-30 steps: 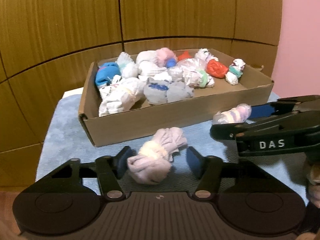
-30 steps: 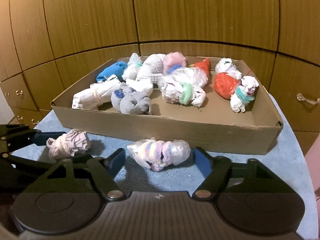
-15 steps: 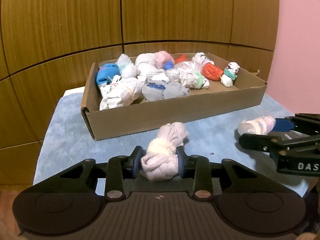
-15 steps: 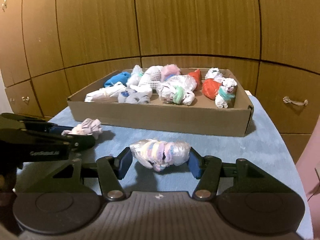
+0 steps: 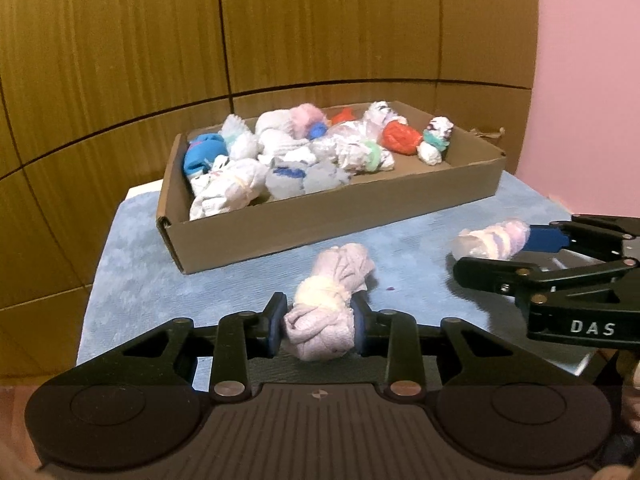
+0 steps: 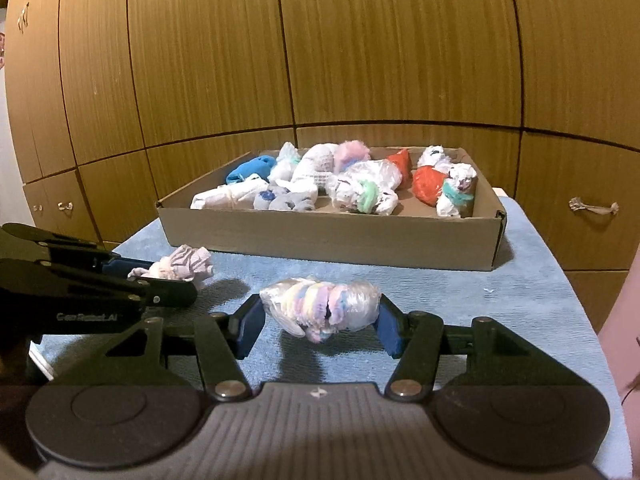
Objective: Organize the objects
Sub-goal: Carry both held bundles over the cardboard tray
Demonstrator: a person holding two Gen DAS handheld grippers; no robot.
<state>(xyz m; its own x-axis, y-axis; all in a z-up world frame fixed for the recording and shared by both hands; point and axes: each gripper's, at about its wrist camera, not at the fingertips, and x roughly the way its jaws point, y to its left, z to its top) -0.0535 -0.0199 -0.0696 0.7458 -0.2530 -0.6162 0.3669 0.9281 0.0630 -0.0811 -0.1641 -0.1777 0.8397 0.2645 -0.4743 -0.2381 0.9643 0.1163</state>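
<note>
A table covered with a blue towel (image 6: 520,304) carries a shallow cardboard box (image 6: 328,240) at twelve o'clock, filled with bundled socks (image 6: 360,188). No other item clearly rests directly on the towel.

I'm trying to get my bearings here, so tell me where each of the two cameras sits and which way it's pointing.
Left wrist: on the left gripper, looking forward and down along its fingers at the lilac sock bundle it grips; right gripper enters at right.
Right wrist: on the right gripper, aimed likewise at the plastic-wrapped pastel bundle it clamps; left gripper enters at left.
Shared: both bundles, the cardboard box of bundles, blue cloth, wooden panels behind.
</note>
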